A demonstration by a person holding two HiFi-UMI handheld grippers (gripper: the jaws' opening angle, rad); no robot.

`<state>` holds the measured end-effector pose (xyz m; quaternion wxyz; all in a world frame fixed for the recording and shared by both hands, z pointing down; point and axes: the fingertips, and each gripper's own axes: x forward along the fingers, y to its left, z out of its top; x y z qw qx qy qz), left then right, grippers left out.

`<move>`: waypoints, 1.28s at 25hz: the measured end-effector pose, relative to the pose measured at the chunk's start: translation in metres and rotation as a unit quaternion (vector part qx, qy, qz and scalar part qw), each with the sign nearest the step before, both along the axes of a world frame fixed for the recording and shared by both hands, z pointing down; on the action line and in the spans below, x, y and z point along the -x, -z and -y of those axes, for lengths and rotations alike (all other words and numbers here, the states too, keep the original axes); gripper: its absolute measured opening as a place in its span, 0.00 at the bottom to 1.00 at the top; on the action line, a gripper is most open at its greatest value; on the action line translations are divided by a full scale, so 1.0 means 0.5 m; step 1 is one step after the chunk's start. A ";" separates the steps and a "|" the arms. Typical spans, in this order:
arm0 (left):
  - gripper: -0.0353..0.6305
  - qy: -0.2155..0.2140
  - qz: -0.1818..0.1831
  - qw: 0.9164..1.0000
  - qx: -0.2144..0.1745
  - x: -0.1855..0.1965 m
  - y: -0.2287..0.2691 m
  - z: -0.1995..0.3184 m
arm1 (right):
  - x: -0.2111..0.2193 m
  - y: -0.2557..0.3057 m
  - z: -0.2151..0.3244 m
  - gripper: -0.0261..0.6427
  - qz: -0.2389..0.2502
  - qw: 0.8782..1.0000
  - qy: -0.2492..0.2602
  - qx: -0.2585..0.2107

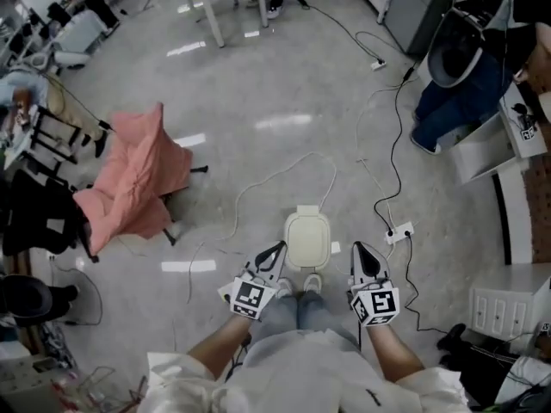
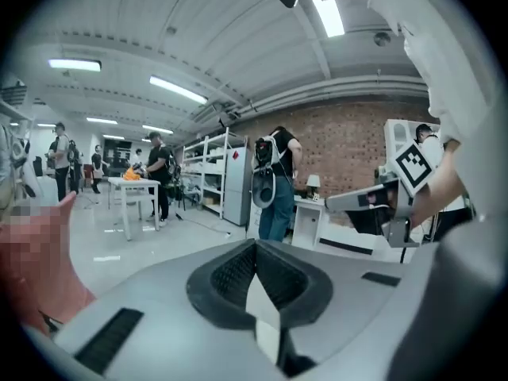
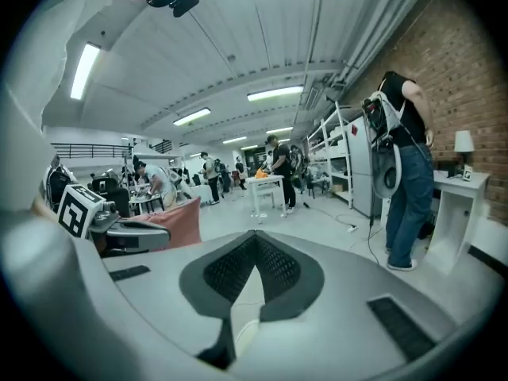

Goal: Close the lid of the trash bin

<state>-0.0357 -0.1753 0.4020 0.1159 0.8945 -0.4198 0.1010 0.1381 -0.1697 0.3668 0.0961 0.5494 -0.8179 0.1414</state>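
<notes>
Since trash bin lid [image 1: 307,237] looks seated flat, L gripper [image 1: 277,249] & R gripper [image 1: 358,249] both clenched empty, flanking its near end. Risk: foot snags floor cable [image 1: 284,175] by bin, jolts lid open.

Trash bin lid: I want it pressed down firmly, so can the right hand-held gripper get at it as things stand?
Probably yes. The right hand-held gripper, shut and empty, shows just right of the trash bin lid, nothing between them; the power strip lies farther right.

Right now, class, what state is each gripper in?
Left gripper: jaws closed, holding nothing.
Right gripper: jaws closed, holding nothing.
</notes>
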 end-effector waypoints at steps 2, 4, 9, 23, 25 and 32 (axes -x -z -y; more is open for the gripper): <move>0.09 0.021 -0.016 0.999 -0.026 0.029 0.082 0.011 | -0.018 0.064 -0.002 0.07 0.004 1.000 -0.015 -0.025; 0.09 0.037 -0.026 0.998 -0.052 0.056 0.153 0.013 | -0.040 0.117 -0.008 0.07 0.004 0.998 -0.032 -0.046; 0.09 0.065 -0.039 0.990 -0.118 0.118 0.296 0.004 | -0.080 0.226 -0.032 0.07 0.014 0.992 -0.069 -0.102; 0.09 0.108 -0.041 0.976 -0.184 0.166 0.404 -0.057 | -0.142 0.318 -0.106 0.06 0.033 0.982 -0.102 -0.153; 0.09 0.107 -0.043 0.976 -0.185 0.167 0.404 -0.061 | -0.133 0.321 -0.108 0.06 0.032 0.983 -0.100 -0.152; 0.09 0.100 -0.046 0.976 -0.186 0.159 0.404 -0.067 | -0.122 0.324 -0.116 0.06 0.037 0.982 -0.098 -0.157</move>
